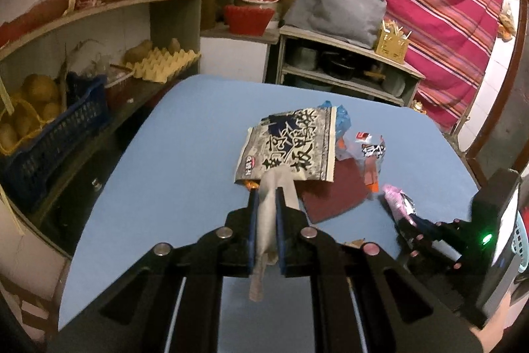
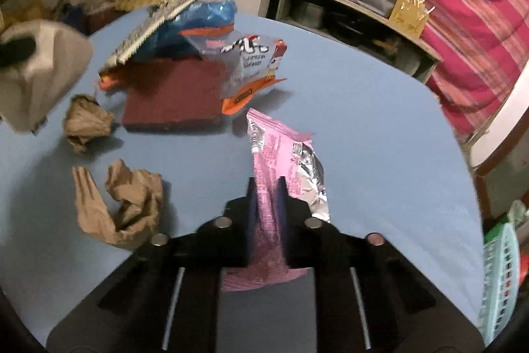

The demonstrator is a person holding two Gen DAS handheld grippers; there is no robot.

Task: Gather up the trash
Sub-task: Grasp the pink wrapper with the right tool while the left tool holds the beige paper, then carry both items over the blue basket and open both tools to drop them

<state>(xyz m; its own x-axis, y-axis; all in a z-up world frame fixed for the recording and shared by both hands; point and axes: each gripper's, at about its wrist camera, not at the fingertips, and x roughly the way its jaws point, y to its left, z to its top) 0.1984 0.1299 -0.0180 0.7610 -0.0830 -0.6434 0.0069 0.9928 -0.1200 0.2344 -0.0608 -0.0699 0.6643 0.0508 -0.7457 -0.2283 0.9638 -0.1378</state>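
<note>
Left tool point(image 1: 267, 197) pinches a grey paper scrap point(image 1: 266, 227) above the blue bench point(image 1: 158, 187). Right tool point(image 2: 267, 187) clamps the pink wrapper point(image 2: 274, 148), near side. Two crumpled brown papers point(image 2: 132, 197) lie left; more wrappers point(image 2: 244, 62) and a maroon pad point(image 2: 178, 95) sit farther off.

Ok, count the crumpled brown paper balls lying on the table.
2. One brown paper ball lies left of the dark red pad; the other sits nearer the camera, left of the right gripper. More may hide under the wrappers.
</note>
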